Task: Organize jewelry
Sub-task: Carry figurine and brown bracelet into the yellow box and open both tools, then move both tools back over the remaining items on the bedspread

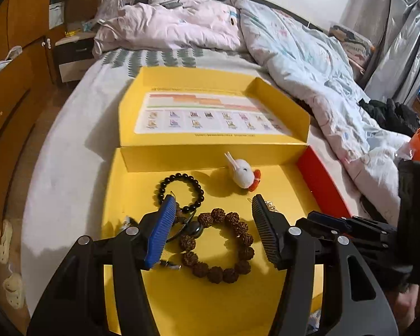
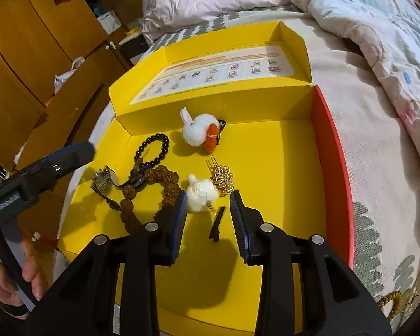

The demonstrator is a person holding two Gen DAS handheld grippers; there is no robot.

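An open yellow box (image 1: pixel 280 184) (image 2: pixel 280 168) lies on the bed. In it are a black bead bracelet (image 1: pixel 194 183) (image 2: pixel 165 142), a brown rough-bead bracelet (image 1: pixel 240 229) (image 2: pixel 165 175), a fluffy white rabbit charm with an orange carrot (image 1: pixel 245 173) (image 2: pixel 200 131), a gold hair clip (image 2: pixel 223 178), a white plush clip (image 2: pixel 201 191) and a watch (image 2: pixel 102 180). My left gripper (image 1: pixel 212 210) is open above the brown bracelet. My right gripper (image 2: pixel 208 200) is open around the white plush clip. Neither holds anything.
The box lid (image 1: pixel 210 114) stands open behind the tray, with a red side wall (image 2: pixel 333 151) on the right. Rumpled quilts (image 1: pixel 294 42) lie on the bed behind. Wooden cabinets (image 2: pixel 28 56) stand at left. A tan bead bracelet (image 2: pixel 389 302) lies on the sheet.
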